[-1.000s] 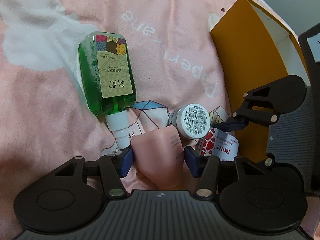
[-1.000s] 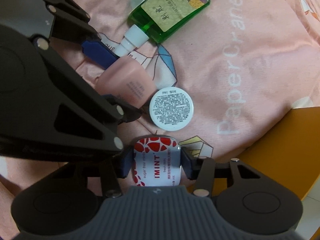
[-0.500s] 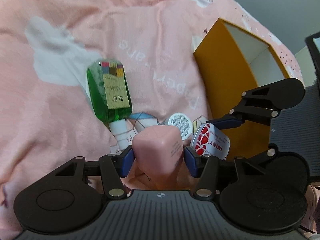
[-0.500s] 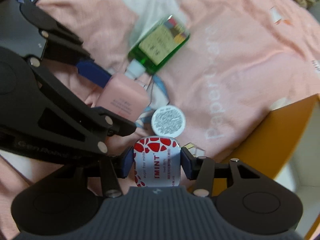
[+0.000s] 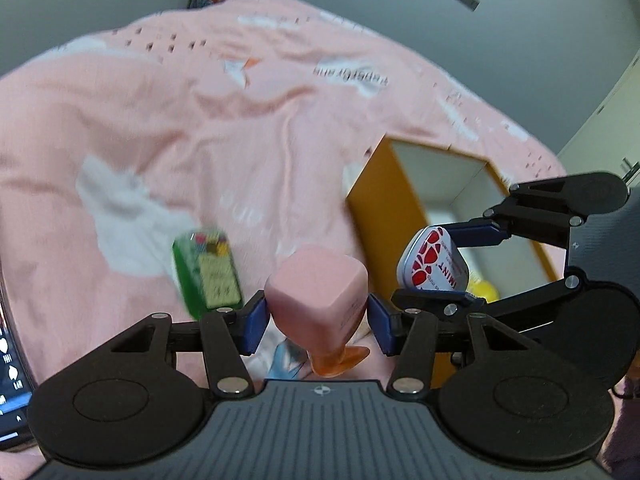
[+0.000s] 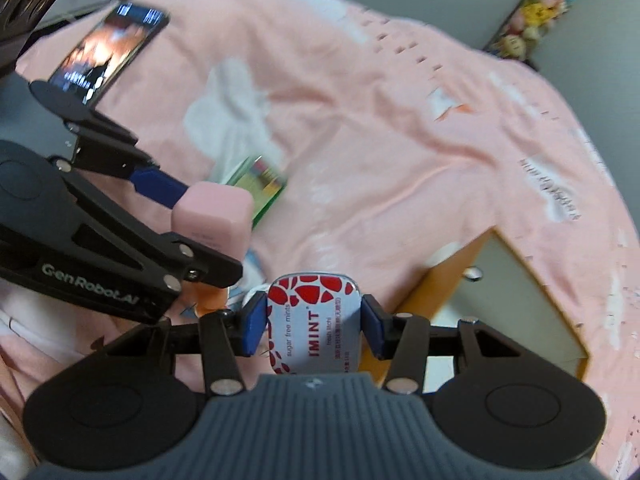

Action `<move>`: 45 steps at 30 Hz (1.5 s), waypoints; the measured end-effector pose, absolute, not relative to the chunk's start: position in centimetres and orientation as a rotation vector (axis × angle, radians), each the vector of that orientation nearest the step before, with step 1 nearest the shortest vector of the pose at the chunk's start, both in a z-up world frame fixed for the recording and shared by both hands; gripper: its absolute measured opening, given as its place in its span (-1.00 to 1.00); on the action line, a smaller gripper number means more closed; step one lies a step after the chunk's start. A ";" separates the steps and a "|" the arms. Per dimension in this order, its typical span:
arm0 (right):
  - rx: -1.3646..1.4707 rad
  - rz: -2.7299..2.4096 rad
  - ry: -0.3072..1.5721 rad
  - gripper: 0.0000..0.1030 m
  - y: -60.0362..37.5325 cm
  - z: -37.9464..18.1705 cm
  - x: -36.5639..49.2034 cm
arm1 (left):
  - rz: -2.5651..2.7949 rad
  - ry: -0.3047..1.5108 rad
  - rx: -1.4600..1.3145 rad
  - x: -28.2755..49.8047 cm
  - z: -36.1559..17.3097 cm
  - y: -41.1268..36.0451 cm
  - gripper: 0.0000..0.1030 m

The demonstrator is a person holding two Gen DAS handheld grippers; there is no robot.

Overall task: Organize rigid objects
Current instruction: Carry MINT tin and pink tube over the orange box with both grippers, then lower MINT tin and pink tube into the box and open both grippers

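Right wrist view: right tongs point(image 6: 314, 322) pinching "IMINT sugar free mints" tin point(image 6: 314, 320); left tongs point(image 5: 316, 318) pinching pink, possibly lotion, bottle point(image 5: 318, 294).

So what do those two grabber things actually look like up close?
Both look alike. The left gripper and right gripper have black linkage arms with silver rivets, two round black discs, a ribbed grey body with a small crosshair mark, and blue pads on the fingers. White "GenRobot.AI" lettering runs along the left one's side in the right view. No cables or sleeves show.
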State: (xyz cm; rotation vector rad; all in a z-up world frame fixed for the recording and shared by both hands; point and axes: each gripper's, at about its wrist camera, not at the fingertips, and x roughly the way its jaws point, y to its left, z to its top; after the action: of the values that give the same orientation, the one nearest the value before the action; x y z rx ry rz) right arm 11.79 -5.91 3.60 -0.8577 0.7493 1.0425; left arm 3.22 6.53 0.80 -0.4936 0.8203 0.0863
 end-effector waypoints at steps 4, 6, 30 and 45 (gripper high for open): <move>-0.815 0.993 0.698 -0.04 -7.3 5.8 12.3 | 0.045 0.756 -0.495 3.9 2.9 6.1 0.17; -0.802 0.966 0.677 -0.04 -8.1 6.5 12.6 | 0.018 0.727 -0.481 4.5 3.9 5.4 0.17; -0.783 0.659 0.868 -0.04 -18.5 1.1 21.4 | -0.301 0.895 -0.336 19.7 0.3 -5.7 0.16; -0.706 0.669 0.964 -0.04 -19.7 -3.3 25.7 | -0.345 0.925 -0.253 23.5 -2.2 -8.2 0.13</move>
State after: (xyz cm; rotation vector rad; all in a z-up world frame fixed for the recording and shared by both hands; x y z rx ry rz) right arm 25.71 -19.72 -3.33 -0.7062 0.9644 0.6693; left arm 23.45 -8.17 -2.18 -0.2531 0.9247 -0.3449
